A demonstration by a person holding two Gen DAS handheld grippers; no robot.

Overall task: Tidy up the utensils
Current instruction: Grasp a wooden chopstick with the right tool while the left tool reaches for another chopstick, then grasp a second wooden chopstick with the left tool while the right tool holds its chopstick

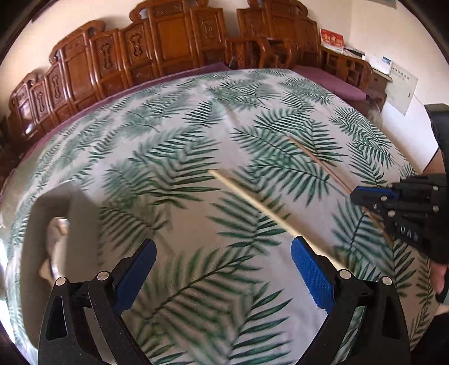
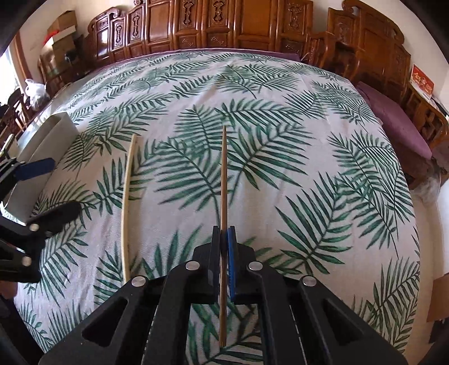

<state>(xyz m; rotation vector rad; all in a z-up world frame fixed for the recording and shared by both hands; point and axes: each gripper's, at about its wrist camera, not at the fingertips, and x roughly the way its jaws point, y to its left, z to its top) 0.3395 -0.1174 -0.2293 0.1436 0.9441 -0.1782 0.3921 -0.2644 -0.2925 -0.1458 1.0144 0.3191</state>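
Two chopsticks are on a table with a palm-leaf cloth [image 2: 280,118]. My right gripper [image 2: 224,233] is shut on a darker wooden chopstick [image 2: 223,174], which points straight ahead between its jaws. In the left wrist view this gripper [image 1: 356,195] holds the same chopstick [image 1: 317,160] at the right. A paler chopstick [image 2: 127,202] lies flat on the cloth to its left; it also shows in the left wrist view [image 1: 252,203]. My left gripper [image 1: 224,261] is open and empty, with its right finger [image 1: 308,266] beside the pale chopstick's near end.
A light grey utensil holder [image 2: 47,146] stands at the table's left edge; in the left wrist view the holder [image 1: 53,213] has something metallic in it. Carved wooden chairs [image 2: 196,25] line the far side. A purple cushion [image 2: 398,120] lies at right.
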